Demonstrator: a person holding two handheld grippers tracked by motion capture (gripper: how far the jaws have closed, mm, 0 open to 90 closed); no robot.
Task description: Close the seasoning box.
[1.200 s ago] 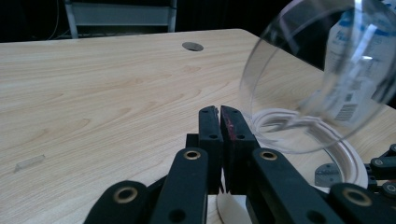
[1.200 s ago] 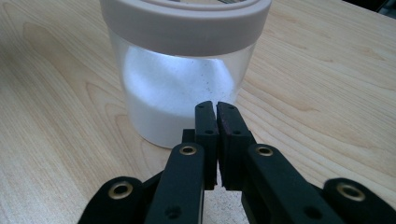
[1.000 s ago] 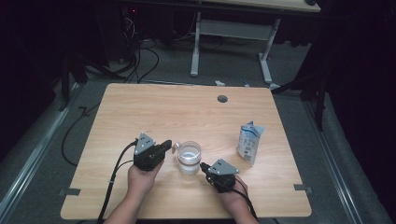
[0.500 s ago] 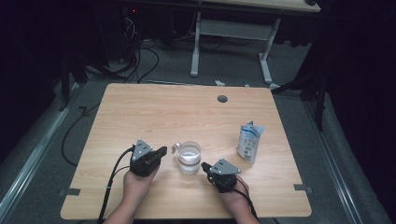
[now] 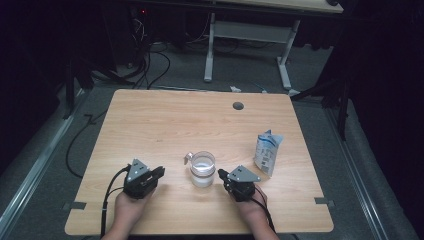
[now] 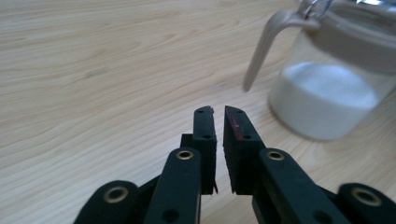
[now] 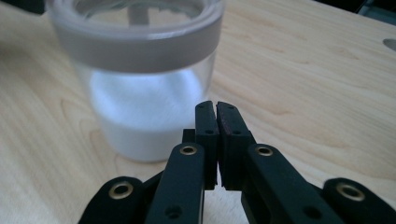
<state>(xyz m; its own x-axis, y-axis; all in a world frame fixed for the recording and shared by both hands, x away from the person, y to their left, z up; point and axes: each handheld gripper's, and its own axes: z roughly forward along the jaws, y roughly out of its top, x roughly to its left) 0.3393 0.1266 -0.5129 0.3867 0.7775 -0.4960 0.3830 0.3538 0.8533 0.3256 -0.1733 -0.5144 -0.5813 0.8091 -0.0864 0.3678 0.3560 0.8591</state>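
Note:
A clear glass jar (image 5: 202,169) holding white powder stands near the table's front middle, with a grey band round its rim and a small spoon handle (image 6: 261,46) hanging at its side. My left gripper (image 5: 159,173) rests on the wood left of the jar, jaws shut with nothing between them. In the left gripper view the jar (image 6: 327,88) lies ahead to the right of the left gripper (image 6: 219,112). My right gripper (image 5: 222,175) sits just right of the jar, also shut and empty. Its own view has the jar (image 7: 144,79) close ahead, left of the right gripper (image 7: 215,106).
A blue and white pouch (image 5: 267,152) stands upright right of the jar. The wooden table (image 5: 170,120) has a round cable hole (image 5: 238,105) near its far edge. Cables and another desk's legs lie on the floor beyond.
My left gripper has drawn back toward the table's front left, away from the jar. The right gripper, the jar and the pouch have stayed put.

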